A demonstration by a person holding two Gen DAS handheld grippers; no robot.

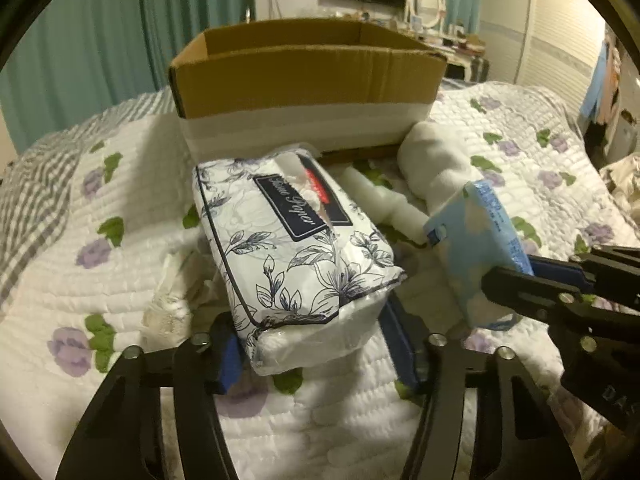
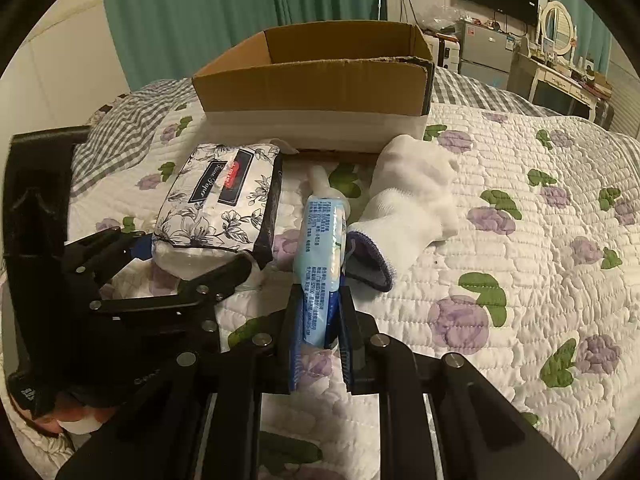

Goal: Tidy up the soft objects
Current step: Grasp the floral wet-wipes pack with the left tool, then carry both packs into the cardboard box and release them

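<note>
Landmark: the open cardboard box (image 1: pixel 308 80) standing on the bed's quilted floral cover (image 1: pixel 132 208).

Left of the box's front wall, on its near side, I am holding the floral-print tissue pack (image 1: pixel 296 256) in my left tongs (image 1: pixel 312 344). Their blue-padded fingers (image 1: pixel 230 356) are pressing against both long sides of the pack's near end, so the left tongs are clamped on the tissue pack. The pack's far end is lying close to the foot of the box.

In front of the box's middle, a white bottle (image 2: pixel 322 184) is lying on the cover, pointing toward the box.

Nearer to me than the bottle, my right tongs (image 2: pixel 318 332) are gripping a slim light-blue tissue packet (image 2: pixel 322 248) edge-on, fingers closed tight on its lower end; the packet is tilting up toward the box.

In front of the box's right corner, a white knitted glove (image 2: pixel 412 196) with a purple cuff is resting on the cover, just beside the blue packet.
</note>
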